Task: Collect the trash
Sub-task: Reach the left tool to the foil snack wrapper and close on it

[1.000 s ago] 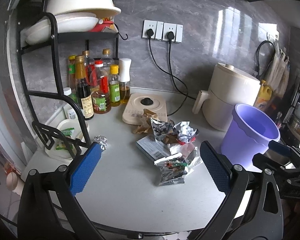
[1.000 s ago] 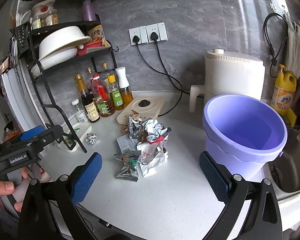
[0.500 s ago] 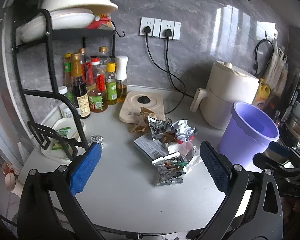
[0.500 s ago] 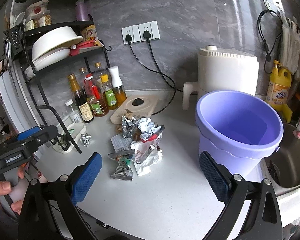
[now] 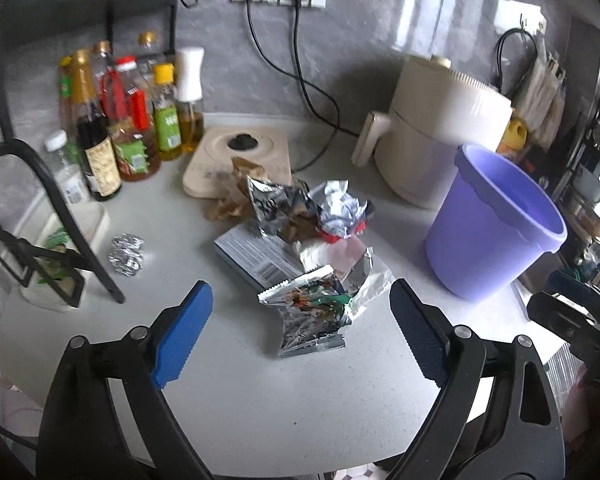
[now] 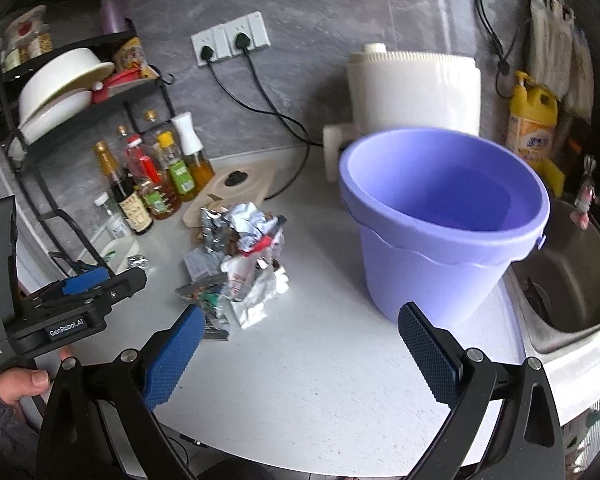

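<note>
A pile of crumpled foil wrappers and packets lies on the white counter, left of an empty purple bucket. A small foil ball lies apart to the left. My left gripper is open and empty, just in front of the nearest silver packet. My right gripper is open and empty, low over the counter between the pile and the bucket. The left gripper's body also shows in the right wrist view.
Sauce bottles stand under a black rack at the left. A cream board and a white appliance with black cords stand behind. A steel sink lies right of the bucket.
Both grippers have moved forward and lower toward the counter; the trash pile and bucket now appear closer. Both stay open and empty.
</note>
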Available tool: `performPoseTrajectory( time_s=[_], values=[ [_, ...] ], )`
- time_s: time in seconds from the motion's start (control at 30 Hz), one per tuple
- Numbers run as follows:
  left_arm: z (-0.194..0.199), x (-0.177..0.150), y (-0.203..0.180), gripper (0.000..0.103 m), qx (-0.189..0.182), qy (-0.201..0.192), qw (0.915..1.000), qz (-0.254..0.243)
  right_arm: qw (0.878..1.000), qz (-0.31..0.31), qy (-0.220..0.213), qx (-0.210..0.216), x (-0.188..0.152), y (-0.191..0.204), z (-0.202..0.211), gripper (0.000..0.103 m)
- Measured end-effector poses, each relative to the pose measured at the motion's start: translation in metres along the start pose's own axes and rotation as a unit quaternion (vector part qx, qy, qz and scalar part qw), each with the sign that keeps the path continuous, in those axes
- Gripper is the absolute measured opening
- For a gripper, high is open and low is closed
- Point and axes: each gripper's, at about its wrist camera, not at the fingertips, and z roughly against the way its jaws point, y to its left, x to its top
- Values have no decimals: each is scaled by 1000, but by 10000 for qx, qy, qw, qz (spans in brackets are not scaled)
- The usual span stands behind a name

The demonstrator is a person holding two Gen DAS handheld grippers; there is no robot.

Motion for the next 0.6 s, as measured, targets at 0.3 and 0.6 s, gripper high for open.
performPoseTrajectory(
  time_s=[0.3, 0.6],
  values=[
    [-54, -1, -1, 89, -158, 465, 9988, -11, 9992, -63, 322, -230, -4, -7, -24, 89],
    [-102, -9, 1, 93, -221, 905, 9956, 69, 9974, -64, 578, -418, -4, -10, -45, 88]
  ],
)
